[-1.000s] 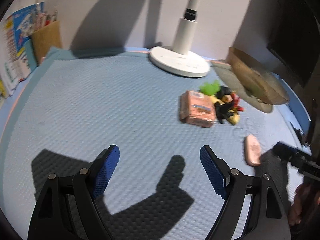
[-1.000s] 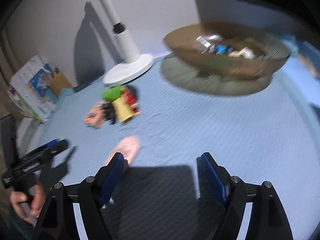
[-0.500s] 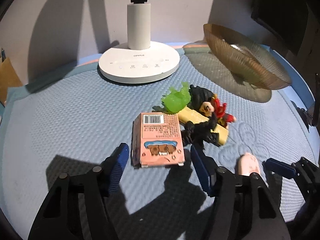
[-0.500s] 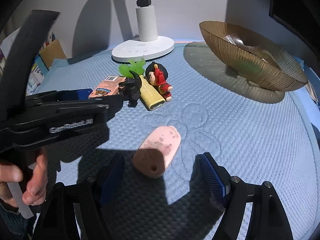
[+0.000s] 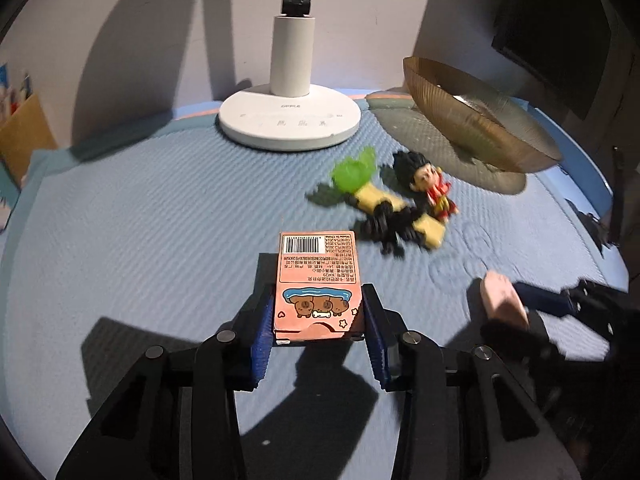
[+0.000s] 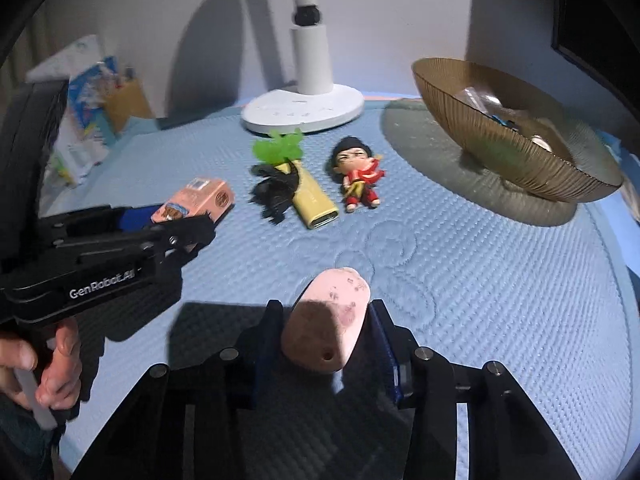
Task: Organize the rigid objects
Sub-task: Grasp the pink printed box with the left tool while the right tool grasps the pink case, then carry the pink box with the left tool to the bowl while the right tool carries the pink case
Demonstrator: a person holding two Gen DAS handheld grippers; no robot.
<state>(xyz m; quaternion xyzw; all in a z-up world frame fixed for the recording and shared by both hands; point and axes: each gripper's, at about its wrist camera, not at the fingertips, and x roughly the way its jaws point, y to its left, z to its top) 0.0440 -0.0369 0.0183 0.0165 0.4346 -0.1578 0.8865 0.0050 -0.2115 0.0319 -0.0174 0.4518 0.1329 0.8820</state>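
Note:
My left gripper [image 5: 318, 320] is shut on a pink card box [image 5: 318, 280] with a barcode, low over the blue mat; the box shows in the right wrist view [image 6: 196, 200] too. My right gripper [image 6: 326, 336] is shut on a pink oval object [image 6: 326, 320], also seen in the left wrist view [image 5: 502, 298]. On the mat lie a green toy [image 6: 278, 148], a yellow bar [image 6: 314, 200] with a black figure [image 6: 276, 190] over it, and a red-clothed doll [image 6: 358, 172]. A brown ribbed bowl [image 6: 516, 136] holds several small items.
A white lamp base [image 5: 288, 120] with its pole stands at the back of the blue mat [image 5: 140, 220]. Books and a cardboard holder [image 6: 120, 100] stand at the far left. A dark monitor [image 5: 560, 40] is at the right wall.
Both grippers have closed: the left on the pink box, the right on the pink oval object. The left gripper moved forward around the box.

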